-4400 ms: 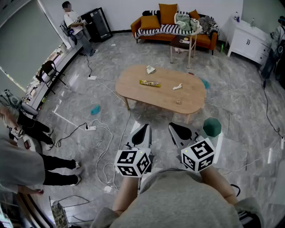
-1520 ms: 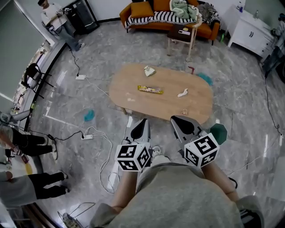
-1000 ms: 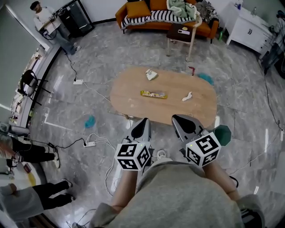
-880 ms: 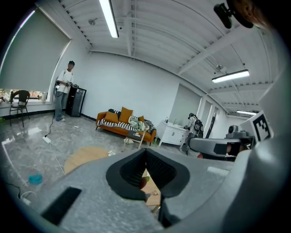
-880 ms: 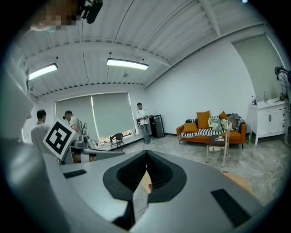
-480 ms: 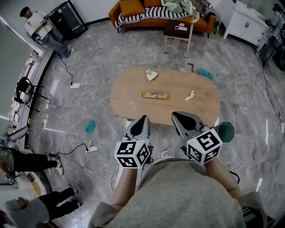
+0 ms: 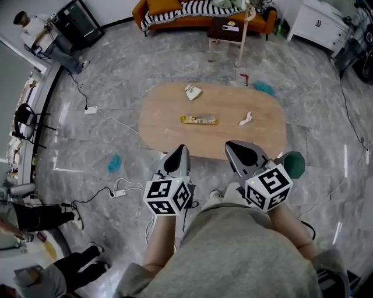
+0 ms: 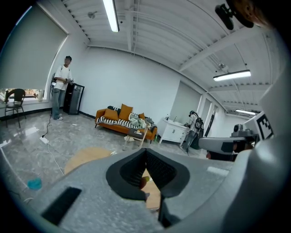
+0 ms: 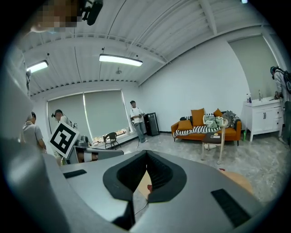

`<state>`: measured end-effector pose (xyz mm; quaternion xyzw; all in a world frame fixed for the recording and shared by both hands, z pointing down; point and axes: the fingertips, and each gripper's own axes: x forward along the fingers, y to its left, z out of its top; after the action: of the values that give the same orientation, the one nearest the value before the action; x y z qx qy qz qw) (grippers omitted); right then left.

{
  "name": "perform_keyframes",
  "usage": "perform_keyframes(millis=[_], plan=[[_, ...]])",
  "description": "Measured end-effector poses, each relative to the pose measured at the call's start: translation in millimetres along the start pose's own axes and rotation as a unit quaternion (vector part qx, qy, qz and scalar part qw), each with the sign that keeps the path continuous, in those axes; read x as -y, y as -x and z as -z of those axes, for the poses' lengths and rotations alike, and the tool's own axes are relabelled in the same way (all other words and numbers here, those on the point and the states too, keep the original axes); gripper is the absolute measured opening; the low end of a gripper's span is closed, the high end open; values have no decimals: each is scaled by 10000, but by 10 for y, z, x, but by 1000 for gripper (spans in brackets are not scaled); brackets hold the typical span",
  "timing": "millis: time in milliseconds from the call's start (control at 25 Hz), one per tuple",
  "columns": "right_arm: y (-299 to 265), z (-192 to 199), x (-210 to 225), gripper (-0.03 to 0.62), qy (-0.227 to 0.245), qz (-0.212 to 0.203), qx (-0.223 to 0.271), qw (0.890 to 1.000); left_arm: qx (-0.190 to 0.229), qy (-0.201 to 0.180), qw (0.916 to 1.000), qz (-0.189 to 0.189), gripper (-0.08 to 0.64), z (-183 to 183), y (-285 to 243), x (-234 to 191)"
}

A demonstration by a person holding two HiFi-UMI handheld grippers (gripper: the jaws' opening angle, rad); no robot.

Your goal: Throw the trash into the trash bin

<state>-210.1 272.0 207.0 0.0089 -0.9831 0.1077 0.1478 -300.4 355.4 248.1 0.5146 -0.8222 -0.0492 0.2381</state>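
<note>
An oval wooden table (image 7: 163, 116) stands ahead of me in the head view. On it lie a crumpled white paper (image 7: 193, 91), a yellow wrapper (image 7: 199, 120) and a small white scrap (image 7: 246, 119). A dark green trash bin (image 7: 294, 164) stands on the floor by the table's near right end. My left gripper (image 7: 179, 152) is shut and holds nothing, its tip at the table's near edge. My right gripper (image 7: 235, 146) is also shut and empty, just left of the bin. The closed left gripper (image 8: 146, 153) and right gripper (image 9: 146, 157) point over the room.
White cables and a power strip (image 7: 119, 191) lie on the floor at my left, near a teal scrap (image 7: 113, 163). Another teal scrap (image 7: 265, 88) lies beyond the table. A side table (image 7: 227, 26), an orange sofa (image 7: 175, 9) and a white cabinet (image 7: 317, 23) stand behind. People stand at left (image 7: 35, 32).
I have walked up to the table: it has come closer, and both gripper tips now reach its near edge. Both grippers stay shut.
</note>
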Motion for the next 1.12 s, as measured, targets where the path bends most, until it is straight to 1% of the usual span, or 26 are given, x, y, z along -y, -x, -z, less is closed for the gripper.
perform_keyframes(millis=[200, 320, 520, 760, 960, 1120], plan=[[-29, 24, 180, 8, -136, 96, -61, 9998, -64, 81, 9999, -112, 8, 10, -112, -74], [-133, 1, 258, 9, -160, 70, -81, 9998, -105, 99, 9998, -169, 8, -5, -204, -135], [-387, -86, 418, 9, -91, -157, -125, 9998, -43, 95, 9993, -355, 8, -97, -446, -230], [-686, -254, 672, 8, -29, -375, -152, 9992, -18, 95, 9987, -495, 8, -280, -764, -284], [-874, -368, 835, 9, 58, -497, -190, 9986, -19, 196, 9983, -549, 8, -392, -981, -330], [-964, -442, 1003, 9, 97, -559, -202, 9982, -20, 180, 9978, -640, 8, -476, -1156, -324]])
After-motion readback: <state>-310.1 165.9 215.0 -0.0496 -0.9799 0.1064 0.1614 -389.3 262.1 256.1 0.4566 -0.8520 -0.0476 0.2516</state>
